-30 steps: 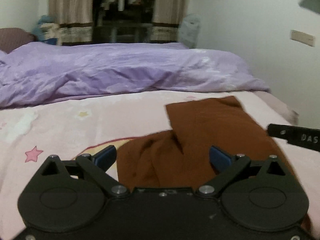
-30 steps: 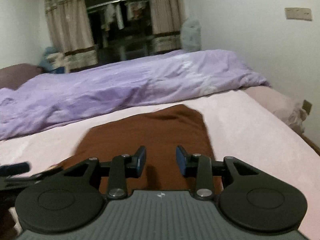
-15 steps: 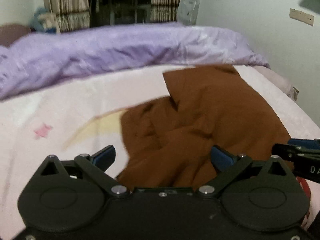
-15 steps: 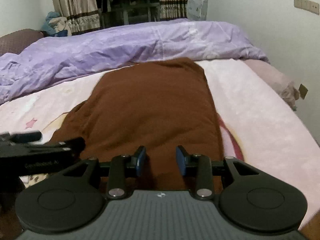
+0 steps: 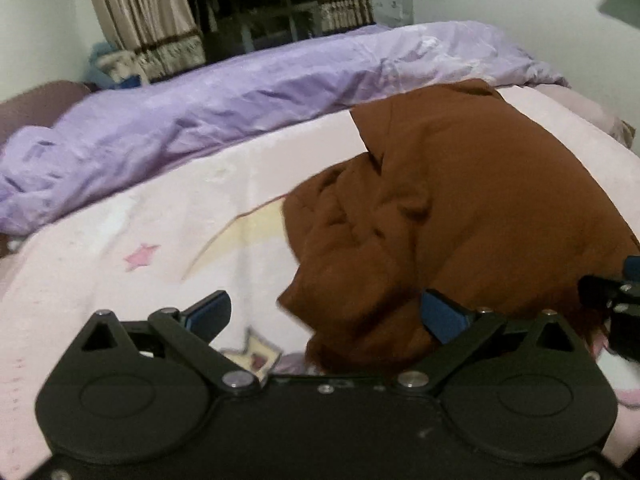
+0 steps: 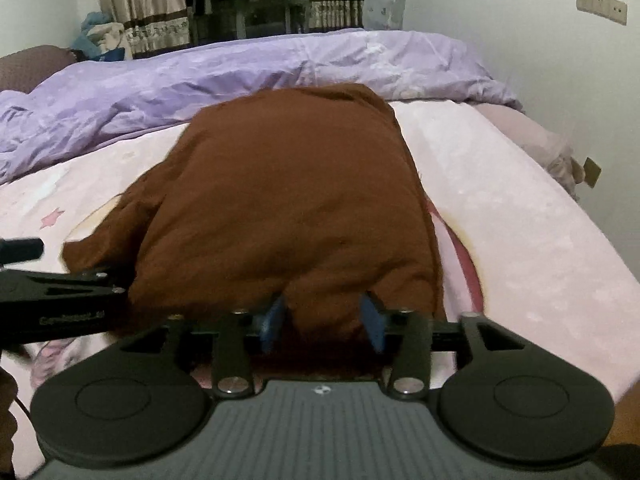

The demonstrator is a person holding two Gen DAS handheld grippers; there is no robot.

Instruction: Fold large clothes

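- Bed (image 6: 500,200): carries the garment (image 6: 288,200) toward its right side; far end just short of the duvet (image 6: 200,80), near end at the bed's near edge.
- Garment: long axis runs near edge to far side; left flank bunched.
- Right tool (image 6: 324,320): jaws opening, cloth between the fingers, not pinched.
- Left tool (image 5: 324,316): spread wide, nothing pinched, at the bunched flank.
- Risk: the released hem may slump, and the bunched flank may fold in crooked.

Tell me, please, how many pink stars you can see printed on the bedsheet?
1: a pink star on the bedsheet, left of the brown garment. Others may be hidden under the garment or the purple duvet.
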